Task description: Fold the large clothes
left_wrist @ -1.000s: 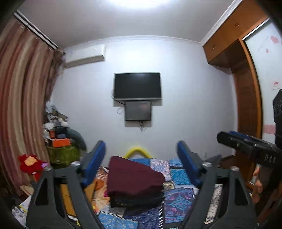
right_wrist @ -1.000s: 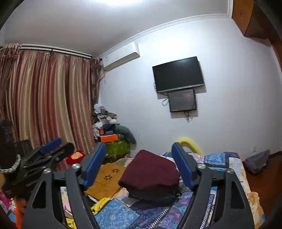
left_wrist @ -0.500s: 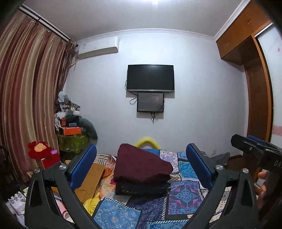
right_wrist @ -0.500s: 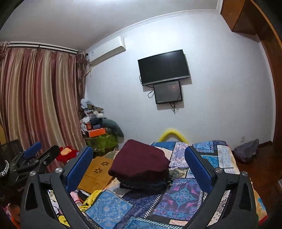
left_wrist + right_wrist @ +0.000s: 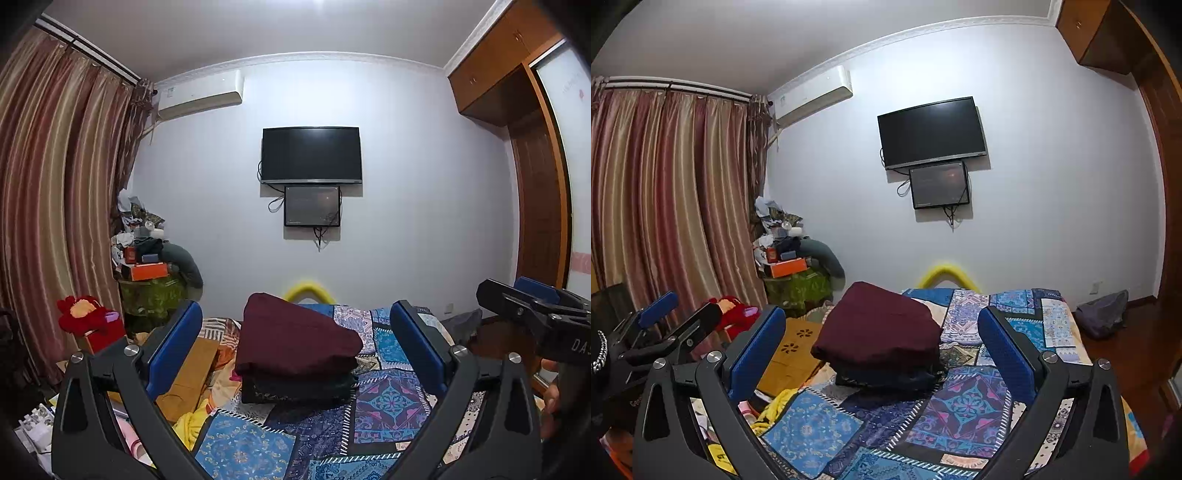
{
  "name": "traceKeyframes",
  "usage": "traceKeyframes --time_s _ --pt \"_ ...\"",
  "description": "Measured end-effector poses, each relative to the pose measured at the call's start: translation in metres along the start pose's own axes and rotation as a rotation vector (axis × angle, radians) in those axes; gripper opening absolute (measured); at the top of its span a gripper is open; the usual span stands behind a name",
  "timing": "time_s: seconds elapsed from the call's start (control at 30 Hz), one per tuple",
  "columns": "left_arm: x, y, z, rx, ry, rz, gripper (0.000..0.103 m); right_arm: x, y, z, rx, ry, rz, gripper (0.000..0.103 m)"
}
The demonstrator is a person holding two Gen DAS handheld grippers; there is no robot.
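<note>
A folded maroon garment [image 5: 295, 341] lies on top of a folded dark garment [image 5: 299, 387], stacked on a blue patchwork bedspread [image 5: 388, 402]. The stack also shows in the right wrist view [image 5: 879, 328]. My left gripper [image 5: 295, 343] is open and empty, held back from the stack and above the bed. My right gripper [image 5: 881, 343] is open and empty too, at a similar distance. The right gripper shows at the right edge of the left wrist view [image 5: 532, 302]. The left gripper shows at the left edge of the right wrist view [image 5: 665, 325].
A cluttered green-covered stand [image 5: 151, 291] and a red soft toy [image 5: 83, 317] stand left of the bed by striped curtains [image 5: 48, 203]. A yellow cushion [image 5: 308, 290] lies at the bed's far end. A TV [image 5: 310, 155] hangs on the wall. A wooden wardrobe [image 5: 535, 184] stands right.
Both grippers have risen and pulled back from the stack, so it looks lower and farther away. Both stay open. The stack has not moved.
</note>
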State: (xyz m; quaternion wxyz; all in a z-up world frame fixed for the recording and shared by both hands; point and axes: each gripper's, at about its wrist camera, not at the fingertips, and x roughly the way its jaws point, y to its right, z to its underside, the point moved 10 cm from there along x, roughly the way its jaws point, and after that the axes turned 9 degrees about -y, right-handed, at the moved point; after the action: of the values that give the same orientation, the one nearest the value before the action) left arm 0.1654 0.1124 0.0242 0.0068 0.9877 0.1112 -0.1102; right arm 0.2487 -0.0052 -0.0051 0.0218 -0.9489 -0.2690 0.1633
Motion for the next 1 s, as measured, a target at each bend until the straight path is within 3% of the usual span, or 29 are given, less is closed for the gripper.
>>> traceKeyframes --time_s 1.0 --pt "0.015 0.002 0.010 -0.011 -0.050 0.017 0.102 -0.008 0.003 0.003 0.014 -0.047 0.031 0.103"
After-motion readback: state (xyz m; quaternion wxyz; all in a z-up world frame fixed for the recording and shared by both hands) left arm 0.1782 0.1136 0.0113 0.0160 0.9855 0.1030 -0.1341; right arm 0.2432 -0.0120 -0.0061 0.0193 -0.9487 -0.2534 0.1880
